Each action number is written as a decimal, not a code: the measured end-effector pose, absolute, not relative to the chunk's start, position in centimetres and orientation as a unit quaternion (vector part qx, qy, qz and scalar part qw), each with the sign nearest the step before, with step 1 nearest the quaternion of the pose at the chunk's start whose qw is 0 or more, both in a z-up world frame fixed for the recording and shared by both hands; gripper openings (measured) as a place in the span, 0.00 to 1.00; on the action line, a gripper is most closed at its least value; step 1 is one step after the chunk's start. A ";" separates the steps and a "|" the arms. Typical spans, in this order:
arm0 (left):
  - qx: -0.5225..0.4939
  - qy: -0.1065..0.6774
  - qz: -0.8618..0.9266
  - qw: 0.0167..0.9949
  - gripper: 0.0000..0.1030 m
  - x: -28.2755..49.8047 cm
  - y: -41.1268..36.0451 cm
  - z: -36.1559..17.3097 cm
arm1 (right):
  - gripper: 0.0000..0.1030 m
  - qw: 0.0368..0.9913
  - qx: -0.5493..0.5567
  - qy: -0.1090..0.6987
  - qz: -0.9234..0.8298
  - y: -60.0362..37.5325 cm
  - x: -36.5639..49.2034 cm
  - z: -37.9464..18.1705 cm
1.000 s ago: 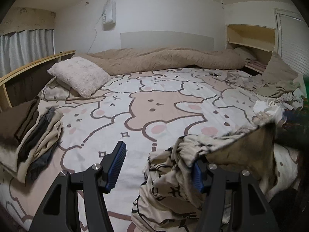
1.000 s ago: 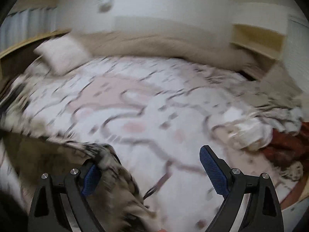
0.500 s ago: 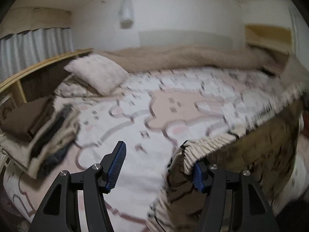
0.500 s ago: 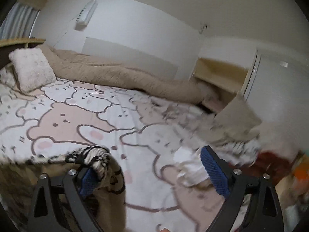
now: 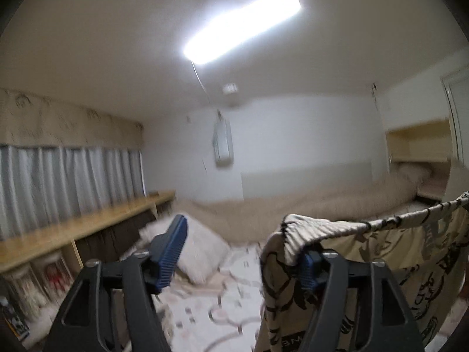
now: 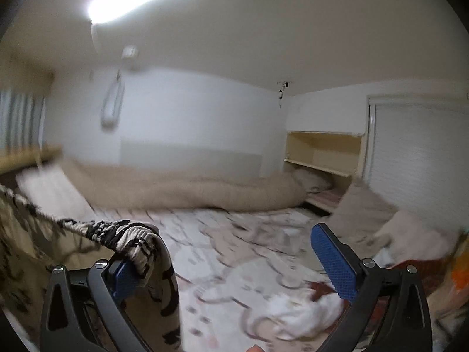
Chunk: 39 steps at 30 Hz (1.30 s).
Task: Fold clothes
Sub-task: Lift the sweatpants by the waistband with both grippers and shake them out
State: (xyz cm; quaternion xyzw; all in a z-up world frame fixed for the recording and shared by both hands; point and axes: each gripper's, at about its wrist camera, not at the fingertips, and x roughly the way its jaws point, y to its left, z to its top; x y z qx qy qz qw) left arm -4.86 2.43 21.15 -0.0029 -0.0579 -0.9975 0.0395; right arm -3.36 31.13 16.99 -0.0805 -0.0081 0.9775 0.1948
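Observation:
A cream garment with black cartoon print (image 5: 395, 264) hangs stretched between my two grippers, high above the bed. Its ribbed waistband is draped over the right finger of my left gripper (image 5: 243, 252), whose jaws stand wide apart. The other end of the waistband (image 6: 123, 234) is hooked over the left finger of my right gripper (image 6: 228, 264), also wide open. The cloth hangs on one finger of each, not pinched.
The bed (image 6: 234, 249) has a bear-print sheet, a beige duvet (image 6: 190, 187) at the far end and a white pillow (image 5: 199, 252). Loose clothes (image 6: 395, 240) lie at right. A wooden shelf (image 5: 73, 228) and grey curtains run along the left.
Both grippers have risen and tilted upward, lifting the garment off the bed; the ceiling and its light now fill the upper view. The waistband is pulled taut between them.

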 end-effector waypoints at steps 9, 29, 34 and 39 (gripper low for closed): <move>0.096 -0.113 -0.989 -0.016 0.71 -1.7 1.9 11.9 | 1.00 0.057 -0.235 0.088 0.966 33.6 -0.2 9.7; 0.227 -0.081 -0.968 -0.066 0.66 -6.3 6.0 -0.5 | 1.00 -0.038 -0.386 -0.151 0.909 23.7 2.1 -11.6; 0.233 -0.052 -0.969 -0.069 0.66 -7.1 5.0 0.2 | 1.00 -0.044 -0.406 -0.170 0.897 23.2 2.4 -12.7; 0.232 -0.043 -0.968 -0.080 0.66 -6.5 5.0 0.3 | 1.00 -0.035 -0.387 -0.156 0.908 22.9 1.8 -12.0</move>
